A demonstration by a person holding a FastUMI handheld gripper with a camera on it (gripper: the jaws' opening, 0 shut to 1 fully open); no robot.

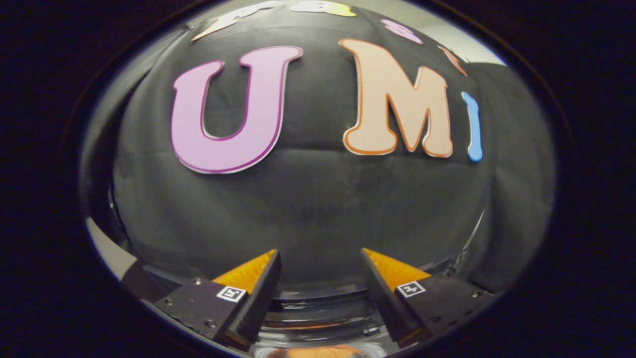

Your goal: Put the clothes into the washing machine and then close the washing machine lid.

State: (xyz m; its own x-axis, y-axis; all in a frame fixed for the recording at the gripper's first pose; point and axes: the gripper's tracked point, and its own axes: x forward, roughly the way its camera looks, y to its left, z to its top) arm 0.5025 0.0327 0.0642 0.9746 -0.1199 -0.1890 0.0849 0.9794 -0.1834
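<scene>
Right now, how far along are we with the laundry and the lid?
Done: hard to confirm. An orange patch lies below the fingers, by a glossy curved rim, possibly clothing in the washing machine. In hand: nothing; the gripper is open and empty, facing the black cloth wall. Left: I cannot tell whether the lid is shut, so check that.

The washing machine (318, 311) lies low and near, just under and between the gripper (320, 258) fingers, which stand wide apart with nothing held between them. What shows of it is a curved, glossy rim or lid edge, clear or shiny with dark bands, running left to right beneath the fingers. Below that, at the very nearest point, sits a blurred orange patch (318, 352); whether this is clothing cannot be told.
</scene>
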